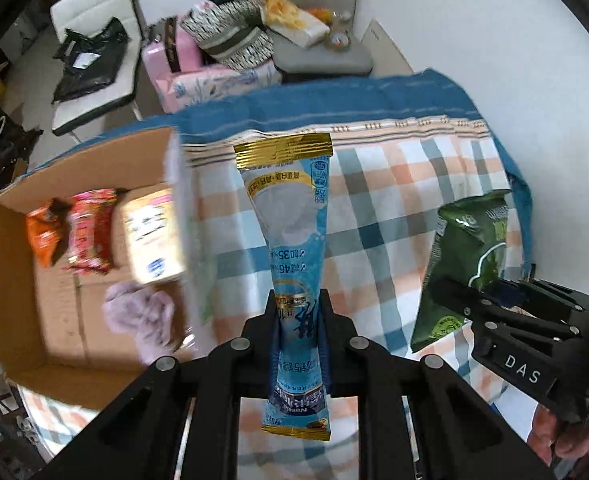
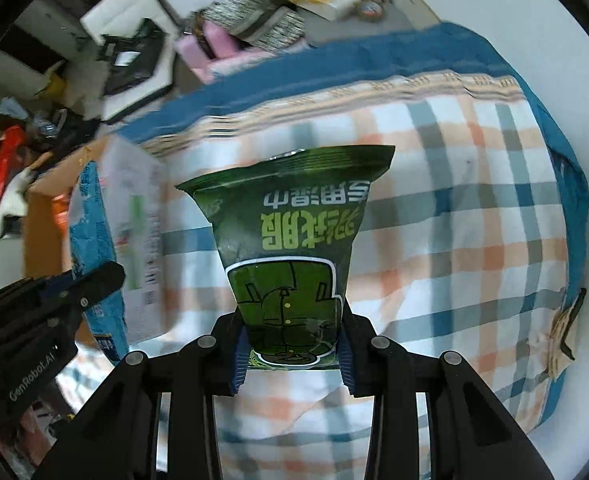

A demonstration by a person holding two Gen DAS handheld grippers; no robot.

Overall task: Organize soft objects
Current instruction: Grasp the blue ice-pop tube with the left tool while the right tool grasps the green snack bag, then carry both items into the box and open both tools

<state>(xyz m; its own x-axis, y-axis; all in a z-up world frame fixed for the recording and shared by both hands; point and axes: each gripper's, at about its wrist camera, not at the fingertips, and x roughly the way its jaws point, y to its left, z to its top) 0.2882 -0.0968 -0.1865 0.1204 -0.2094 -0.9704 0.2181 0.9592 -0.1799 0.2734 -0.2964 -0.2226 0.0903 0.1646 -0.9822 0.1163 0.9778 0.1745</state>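
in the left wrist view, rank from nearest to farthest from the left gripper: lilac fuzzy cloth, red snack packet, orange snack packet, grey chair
1. Lilac fuzzy cloth: in the cardboard box, just left of the left gripper, which grips the blue-and-gold pouch.
2. Red snack packet: deeper in the box, farther left.
3. Orange snack packet: beside the red one, nearer the box's left wall.
4. Grey chair: beyond the bed, by the wall.

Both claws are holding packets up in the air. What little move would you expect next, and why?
Probably the left claw swings its blue packet left over the cardboard box and lets go. The box already holds snack packets and a purple cloth, and it sits right beside that claw.
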